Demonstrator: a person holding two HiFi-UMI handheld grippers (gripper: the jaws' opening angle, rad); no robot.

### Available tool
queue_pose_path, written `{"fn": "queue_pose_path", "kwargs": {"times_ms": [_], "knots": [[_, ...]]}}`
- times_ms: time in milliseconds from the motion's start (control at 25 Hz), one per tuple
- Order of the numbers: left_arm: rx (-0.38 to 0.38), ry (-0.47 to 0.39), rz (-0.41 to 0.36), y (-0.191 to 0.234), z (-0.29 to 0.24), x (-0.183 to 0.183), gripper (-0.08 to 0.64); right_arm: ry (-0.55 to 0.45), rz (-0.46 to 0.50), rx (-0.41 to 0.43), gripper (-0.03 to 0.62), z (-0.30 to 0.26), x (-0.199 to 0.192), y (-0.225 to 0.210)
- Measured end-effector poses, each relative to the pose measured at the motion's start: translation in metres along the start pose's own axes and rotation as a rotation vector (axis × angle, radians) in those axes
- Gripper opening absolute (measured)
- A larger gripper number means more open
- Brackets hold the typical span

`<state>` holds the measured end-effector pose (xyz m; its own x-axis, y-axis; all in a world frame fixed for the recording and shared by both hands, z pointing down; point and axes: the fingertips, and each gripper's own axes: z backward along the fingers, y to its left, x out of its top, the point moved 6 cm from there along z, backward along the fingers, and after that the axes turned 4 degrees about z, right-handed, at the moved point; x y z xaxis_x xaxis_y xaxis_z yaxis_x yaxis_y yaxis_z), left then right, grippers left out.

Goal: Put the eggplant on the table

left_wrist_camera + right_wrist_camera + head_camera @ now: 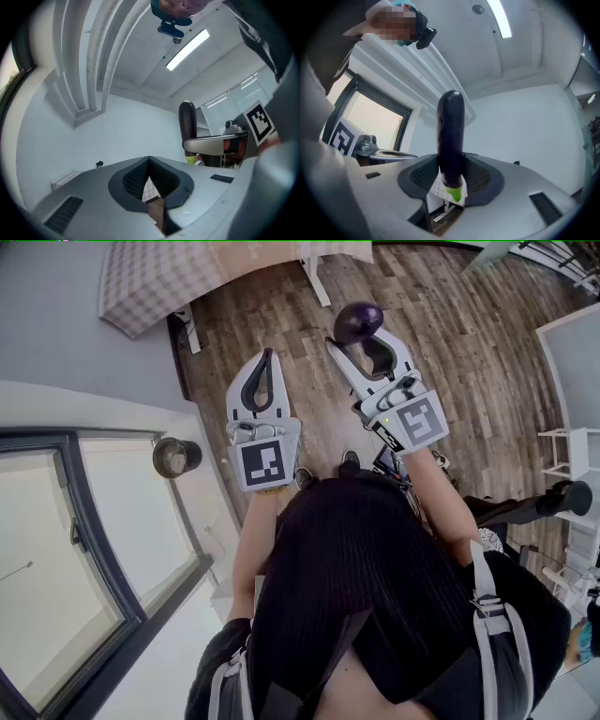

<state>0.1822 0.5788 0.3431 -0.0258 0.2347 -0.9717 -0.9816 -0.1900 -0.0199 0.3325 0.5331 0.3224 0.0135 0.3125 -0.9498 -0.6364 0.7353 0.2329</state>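
One eggplant point(451, 136) stands upright, pinched near its green stem by our right hand-held gripper point(451, 177), above the wooden floor point(469, 362). Our left hand-held gripper point(149, 161) is closed, empty. Gripped so low, the eggplant may tip out before reaching the counter point(159, 282).

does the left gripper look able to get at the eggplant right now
Probably yes. The eggplant stands up out of the right gripper's closed jaws, its top bare, and the left gripper sits beside it with only air between. Its jaws are shut, though, so they'd have to open first.
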Motion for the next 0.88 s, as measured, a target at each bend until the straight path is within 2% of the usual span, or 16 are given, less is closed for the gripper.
{"fn": "queue_pose_path", "kwargs": {"times_ms": [280, 520, 680, 880], "knots": [[-0.05, -0.024, -0.012, 0.015, 0.025, 0.006, 0.003, -0.001, 0.007, -0.037, 0.164, -0.009, -0.002, 0.034], [-0.072, -0.023, 0.012, 0.032, 0.038, 0.005, 0.003, 0.004, -0.002, -0.071, 0.165, -0.012, -0.001, 0.054], [-0.072, -0.015, 0.012, 0.04, 0.025, 0.0, 0.003, 0.001, -0.002, -0.062, 0.166, -0.023, -0.003, 0.049], [-0.052, -0.003, -0.017, 0.044, -0.007, -0.012, 0.003, -0.009, -0.027, -0.037, 0.166, -0.043, -0.021, 0.021]]}}
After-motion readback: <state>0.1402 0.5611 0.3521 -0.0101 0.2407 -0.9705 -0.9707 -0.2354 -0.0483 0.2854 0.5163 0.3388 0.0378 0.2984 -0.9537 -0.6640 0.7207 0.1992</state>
